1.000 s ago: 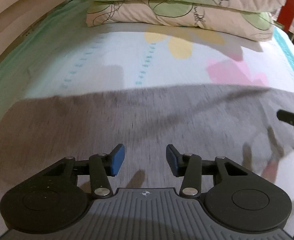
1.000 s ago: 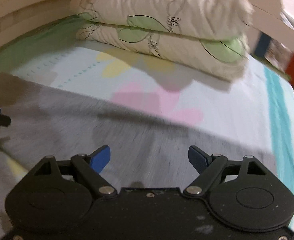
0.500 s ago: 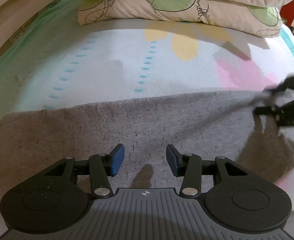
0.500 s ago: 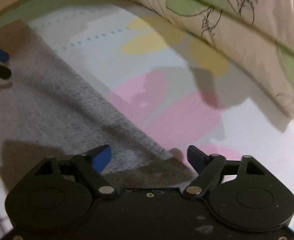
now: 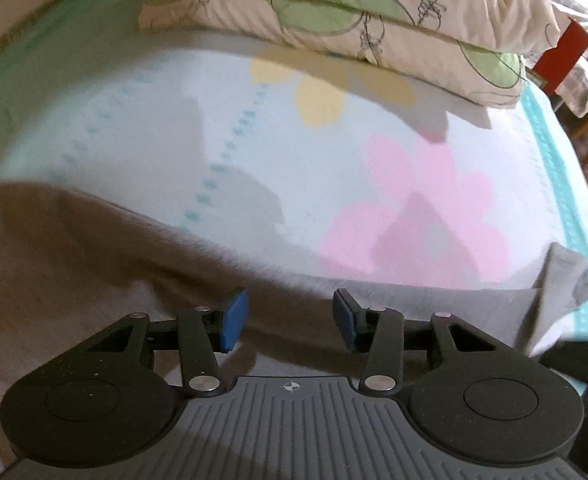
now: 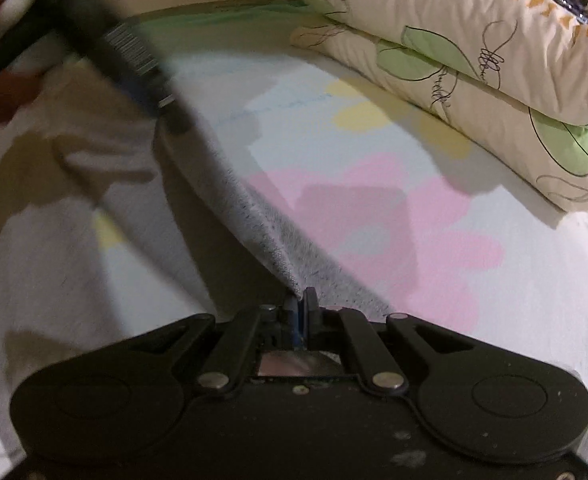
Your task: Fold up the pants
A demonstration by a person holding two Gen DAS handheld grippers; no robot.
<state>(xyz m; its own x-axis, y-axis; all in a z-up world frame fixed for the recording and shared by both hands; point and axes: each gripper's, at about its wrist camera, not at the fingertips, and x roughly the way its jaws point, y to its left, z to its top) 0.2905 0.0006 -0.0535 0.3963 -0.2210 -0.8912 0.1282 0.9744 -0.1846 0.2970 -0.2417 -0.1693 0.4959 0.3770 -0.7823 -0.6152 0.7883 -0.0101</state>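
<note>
Grey pants (image 5: 94,264) lie spread across the flowered bed sheet (image 5: 254,140). My left gripper (image 5: 290,316) hovers just above their far edge, jaws apart, blue pads pressing on nothing. My right gripper (image 6: 300,308) is shut on the pants (image 6: 230,200), pinching a raised ridge of the far edge. In the left wrist view a grey corner (image 5: 554,280) stands lifted at the right, with a dark part of the right gripper (image 5: 574,356) below it. The left gripper (image 6: 134,68) shows as a dark blur at the upper left of the right wrist view.
Two stacked leaf-print pillows (image 5: 374,20) lie at the head of the bed, also seen as pillows (image 6: 474,60) at the upper right. A teal border (image 5: 566,184) marks the sheet's right edge, with a red object (image 5: 562,56) beyond it.
The right gripper's jaws went from wide apart to closed on the pants' edge, and it swung toward the left gripper. The pants' far edge now sits lower in the left view.
</note>
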